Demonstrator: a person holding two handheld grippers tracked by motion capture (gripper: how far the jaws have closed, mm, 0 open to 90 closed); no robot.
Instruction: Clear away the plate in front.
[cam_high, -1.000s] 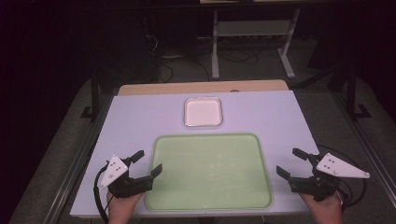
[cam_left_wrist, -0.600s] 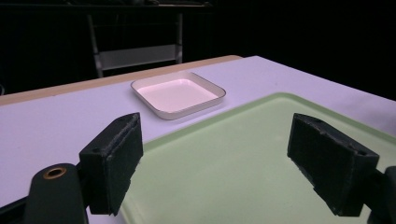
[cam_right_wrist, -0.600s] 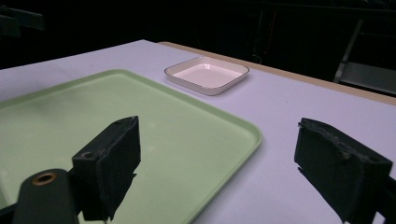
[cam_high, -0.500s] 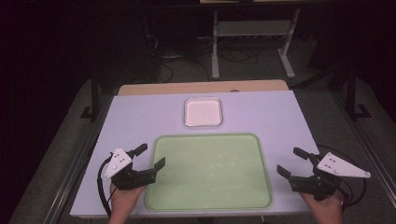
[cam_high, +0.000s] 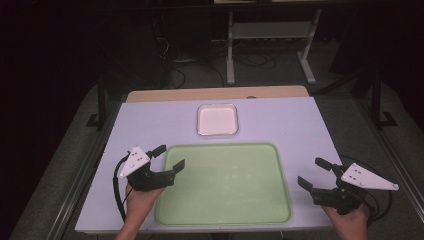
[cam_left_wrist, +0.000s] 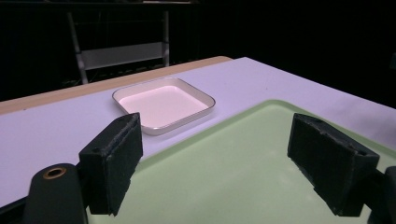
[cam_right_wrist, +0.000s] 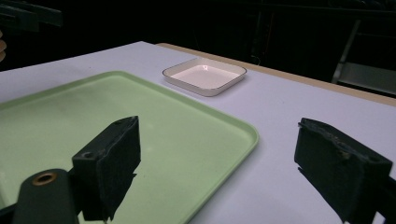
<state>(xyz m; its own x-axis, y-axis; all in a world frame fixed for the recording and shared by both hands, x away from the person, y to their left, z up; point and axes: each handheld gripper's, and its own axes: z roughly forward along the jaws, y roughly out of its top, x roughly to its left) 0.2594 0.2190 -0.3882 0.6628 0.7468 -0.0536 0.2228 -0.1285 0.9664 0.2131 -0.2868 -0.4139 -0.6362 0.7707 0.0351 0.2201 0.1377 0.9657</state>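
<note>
High view: left gripper (cam_high: 168, 159) spread wide, empty, straddling left edge of green tray (cam_high: 223, 217); right gripper (cam_high: 314, 174) likewise unclenched, off right edge. Likely approach step. Next: close on tray rim. White dish (cam_high: 217, 120) behind, mid-worktop.

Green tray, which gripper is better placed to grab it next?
Probably the left gripper: its open jaws already straddle the green tray at its left rim. The right gripper, also open, sits beside the tray's right edge.
</note>
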